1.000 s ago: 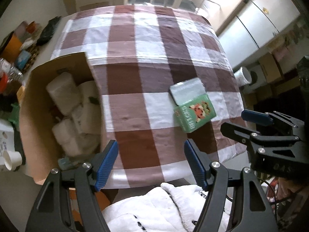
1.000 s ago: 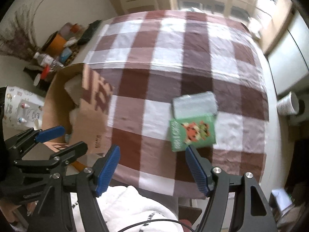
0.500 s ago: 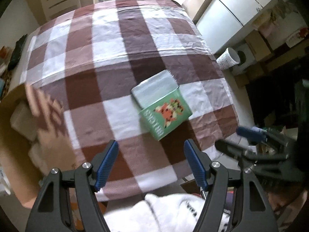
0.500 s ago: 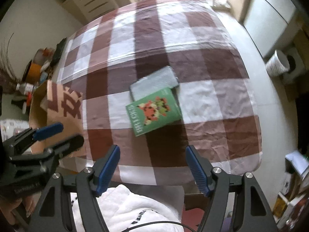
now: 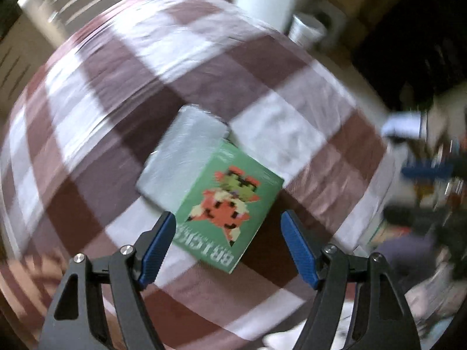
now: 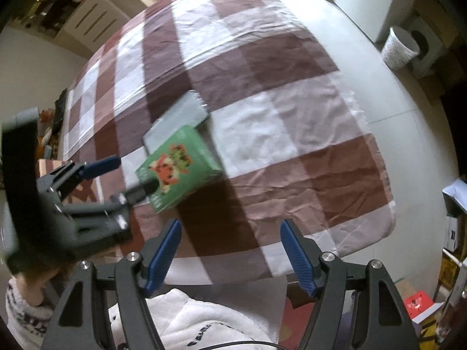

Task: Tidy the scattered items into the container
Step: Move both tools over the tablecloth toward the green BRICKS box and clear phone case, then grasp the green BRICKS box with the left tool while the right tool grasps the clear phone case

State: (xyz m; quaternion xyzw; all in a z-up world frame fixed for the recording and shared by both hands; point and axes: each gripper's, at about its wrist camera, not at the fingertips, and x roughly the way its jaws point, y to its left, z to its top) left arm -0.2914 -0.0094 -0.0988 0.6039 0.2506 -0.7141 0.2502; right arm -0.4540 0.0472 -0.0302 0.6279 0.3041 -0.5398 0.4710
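A green box with a pixel figure (image 5: pixel 224 204) lies on the brown-and-white checked tablecloth (image 5: pixel 96 93), partly over a flat grey packet (image 5: pixel 184 151). My left gripper (image 5: pixel 227 248) is open, its blue pads on either side of the box's near edge, just above it. In the right wrist view the box (image 6: pixel 178 169) and the packet (image 6: pixel 178 119) lie left of centre, with the left gripper (image 6: pixel 116 178) reaching at the box. My right gripper (image 6: pixel 230 250) is open and empty at the table's near edge. The left wrist view is blurred by motion.
A corner of the cardboard box (image 6: pixel 49 166) shows at the table's left edge behind the left gripper. A white bin (image 6: pixel 400 49) stands on the floor beyond the table's right side. White clothing (image 6: pixel 186 315) lies under both grippers.
My left gripper has swung right from the cardboard box and closed in on the green box, which now sits between its open pads. The right gripper has shifted right along the near edge.
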